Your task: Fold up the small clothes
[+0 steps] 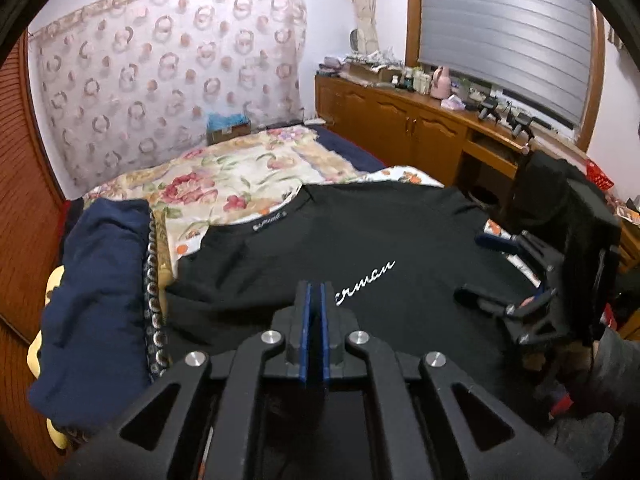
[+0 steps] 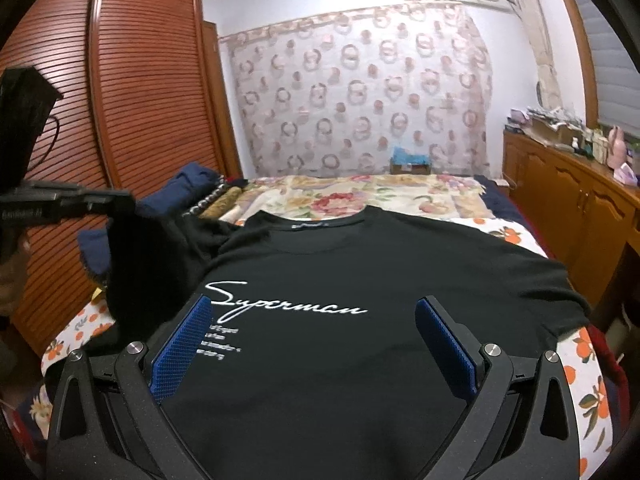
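Lying flat on the bed, front up, neck toward the far wall: black T-shirt with "Superman" in white script across the chest. Four tiny lines of print under it, too small to read. Small neck label too, blurry.

Left gripper low over the shirt's near part, blue pads pressed together, clenched; can't tell whether any fabric is pinched. Right gripper spread wide over the shirt's lower half, blue pads well apart, gripping nothing.

Under the shirt, a white sheet with orange fruit print, then a floral bedspread farther back. Folded navy garment with a beaded trim just left of the shirt. Circle-patterned curtain on the far wall, slatted wooden wardrobe on the left, wooden cabinet with clutter on top under a shuttered window.
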### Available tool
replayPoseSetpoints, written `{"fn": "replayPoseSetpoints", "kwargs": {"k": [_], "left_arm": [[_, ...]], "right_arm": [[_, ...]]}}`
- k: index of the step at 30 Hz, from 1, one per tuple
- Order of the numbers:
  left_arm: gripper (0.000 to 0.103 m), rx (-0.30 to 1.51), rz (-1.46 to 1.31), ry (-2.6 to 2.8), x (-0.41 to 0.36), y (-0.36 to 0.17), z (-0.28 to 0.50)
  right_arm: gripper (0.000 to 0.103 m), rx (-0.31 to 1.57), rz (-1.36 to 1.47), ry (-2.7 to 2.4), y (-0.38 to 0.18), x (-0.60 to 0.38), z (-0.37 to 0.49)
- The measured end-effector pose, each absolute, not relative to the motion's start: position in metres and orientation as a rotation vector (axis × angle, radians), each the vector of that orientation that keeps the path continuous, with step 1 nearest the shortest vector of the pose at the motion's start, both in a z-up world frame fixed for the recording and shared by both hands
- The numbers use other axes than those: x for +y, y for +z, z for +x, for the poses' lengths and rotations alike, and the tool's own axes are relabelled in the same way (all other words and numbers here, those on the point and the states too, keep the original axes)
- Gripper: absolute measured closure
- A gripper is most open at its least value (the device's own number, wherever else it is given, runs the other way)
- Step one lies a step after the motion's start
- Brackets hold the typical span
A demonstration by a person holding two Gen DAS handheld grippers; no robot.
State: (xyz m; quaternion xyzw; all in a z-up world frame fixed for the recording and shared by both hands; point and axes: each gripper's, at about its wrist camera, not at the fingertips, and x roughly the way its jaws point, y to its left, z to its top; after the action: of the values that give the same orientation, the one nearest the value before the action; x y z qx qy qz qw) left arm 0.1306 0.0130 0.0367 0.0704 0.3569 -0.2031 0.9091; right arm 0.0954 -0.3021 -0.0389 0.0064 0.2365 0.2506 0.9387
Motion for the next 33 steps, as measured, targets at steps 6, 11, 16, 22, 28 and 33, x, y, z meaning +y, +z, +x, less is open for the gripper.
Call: {"fn": "replayPoseSetpoints", "kwargs": {"k": [6, 11, 16, 22, 28, 33], "left_arm": [[0.064, 0.735, 0.157, -0.375, 0.027, 0.031, 0.113], [0.06, 0.756, 0.14, -0.331, 0.045, 0.004, 0.095], [0.058, 0.816, 0.12, -0.283, 0.067, -0.04, 0.087], [0.058, 0.876, 0.078, -0.233, 0.097, -0.083, 0.077], [0.057, 0.9, 0.059, -0.203, 0.114, -0.103, 0.074], [0.051, 0.886, 0.019, -0.21, 0.124, -0.107, 0.074]], "right_arm": [[0.0, 0.481, 0.007, 0.518, -0.037, -0.307, 0.099], [0.001, 0.516, -0.03, 0.587, -0.035, -0.294, 0.104], [0.009, 0.561, -0.116, 0.713, -0.034, -0.258, 0.106], [0.024, 0.575, -0.23, 0.826, -0.036, -0.21, 0.112], [0.05, 0.639, -0.284, 0.924, -0.052, -0.165, 0.131], [0.068, 0.725, -0.293, 0.979, -0.072, -0.148, 0.139]]}}
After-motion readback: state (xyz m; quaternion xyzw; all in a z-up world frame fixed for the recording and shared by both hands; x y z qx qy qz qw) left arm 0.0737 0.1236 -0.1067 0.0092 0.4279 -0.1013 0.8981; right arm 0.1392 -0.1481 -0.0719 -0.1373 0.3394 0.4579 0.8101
